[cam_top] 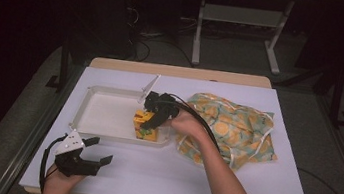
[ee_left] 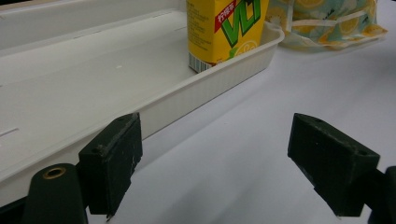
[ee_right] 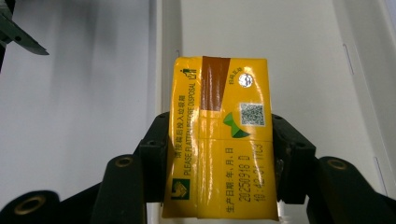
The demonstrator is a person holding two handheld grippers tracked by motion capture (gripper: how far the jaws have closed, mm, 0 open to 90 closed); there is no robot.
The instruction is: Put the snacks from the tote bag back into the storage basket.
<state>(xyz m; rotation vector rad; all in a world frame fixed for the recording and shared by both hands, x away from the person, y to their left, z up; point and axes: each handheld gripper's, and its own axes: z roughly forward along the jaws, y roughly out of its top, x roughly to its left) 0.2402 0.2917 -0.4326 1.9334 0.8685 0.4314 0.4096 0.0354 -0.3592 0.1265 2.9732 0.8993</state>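
A yellow drink carton (cam_top: 146,126) stands upright in the near right corner of a white tray (cam_top: 102,110). My right gripper (cam_top: 153,119) comes down on it from above and is shut on it. In the right gripper view both black pads press on the sides of the carton (ee_right: 219,135), over the floor of the tray (ee_right: 289,56). My left gripper (cam_top: 102,149) rests open at the table's front left, just in front of the tray. In its own view the left gripper (ee_left: 215,163) holds nothing, and the carton (ee_left: 224,28) stands beyond the rim of the tray (ee_left: 93,79).
A crumpled cloth bag with an orange-slice print (cam_top: 231,130) lies right of the tray, and the bag (ee_left: 327,18) is in the background of the left gripper view. A white sheet (cam_top: 174,178) covers the table. Metal frame legs stand on the floor behind.
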